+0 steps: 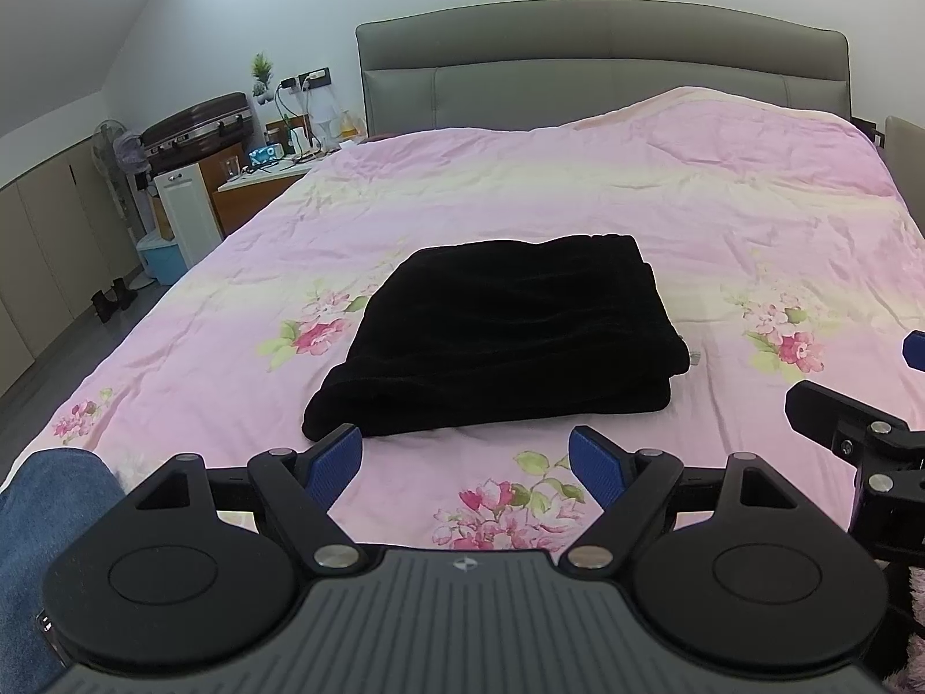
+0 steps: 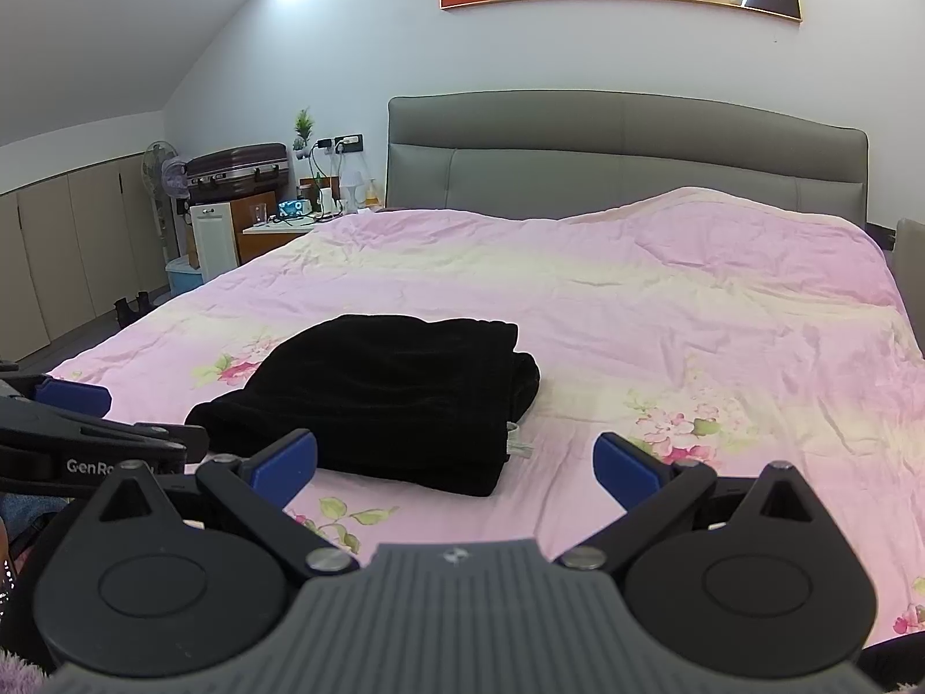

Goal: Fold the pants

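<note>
Black pants (image 1: 503, 335) lie folded into a thick rectangular bundle on the pink floral bedspread (image 1: 636, 202). In the right wrist view the same pants (image 2: 381, 399) sit left of centre, with a small white tag showing at the bundle's right edge. My left gripper (image 1: 465, 462) hovers open just in front of the bundle's near edge, with nothing between its blue pads. My right gripper (image 2: 457, 462) is open too, near the bundle's right front corner, and holds nothing. Part of the right gripper (image 1: 850, 428) shows at the right edge of the left wrist view.
A grey padded headboard (image 1: 601, 63) stands at the far end of the bed. At the left are a cluttered nightstand (image 1: 272, 173), a suitcase (image 1: 196, 127), a fan (image 1: 115, 144) and low cabinets. A leg in blue jeans (image 1: 40, 520) is at the lower left.
</note>
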### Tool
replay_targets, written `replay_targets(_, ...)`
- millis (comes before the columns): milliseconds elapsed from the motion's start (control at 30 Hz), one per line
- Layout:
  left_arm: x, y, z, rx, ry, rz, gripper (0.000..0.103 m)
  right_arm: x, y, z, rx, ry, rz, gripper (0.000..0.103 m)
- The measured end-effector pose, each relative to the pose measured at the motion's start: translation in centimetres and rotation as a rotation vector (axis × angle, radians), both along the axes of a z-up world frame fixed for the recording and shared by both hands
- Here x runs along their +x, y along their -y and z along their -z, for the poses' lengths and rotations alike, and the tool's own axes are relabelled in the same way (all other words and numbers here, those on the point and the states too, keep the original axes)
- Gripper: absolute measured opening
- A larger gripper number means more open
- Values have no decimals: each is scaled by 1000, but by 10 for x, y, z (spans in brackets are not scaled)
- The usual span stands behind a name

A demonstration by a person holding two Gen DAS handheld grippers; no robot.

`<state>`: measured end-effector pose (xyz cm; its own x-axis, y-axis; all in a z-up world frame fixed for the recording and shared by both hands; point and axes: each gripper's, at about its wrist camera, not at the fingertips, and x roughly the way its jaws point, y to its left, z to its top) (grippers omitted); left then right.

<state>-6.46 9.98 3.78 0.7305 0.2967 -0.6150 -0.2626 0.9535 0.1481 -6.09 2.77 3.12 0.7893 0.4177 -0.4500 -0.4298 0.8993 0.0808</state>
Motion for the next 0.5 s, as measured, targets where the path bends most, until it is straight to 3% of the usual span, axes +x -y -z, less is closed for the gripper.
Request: replay_targets(500,-3,6,-3,10,10,15,95,2,1,-1,0,-7,4,98)
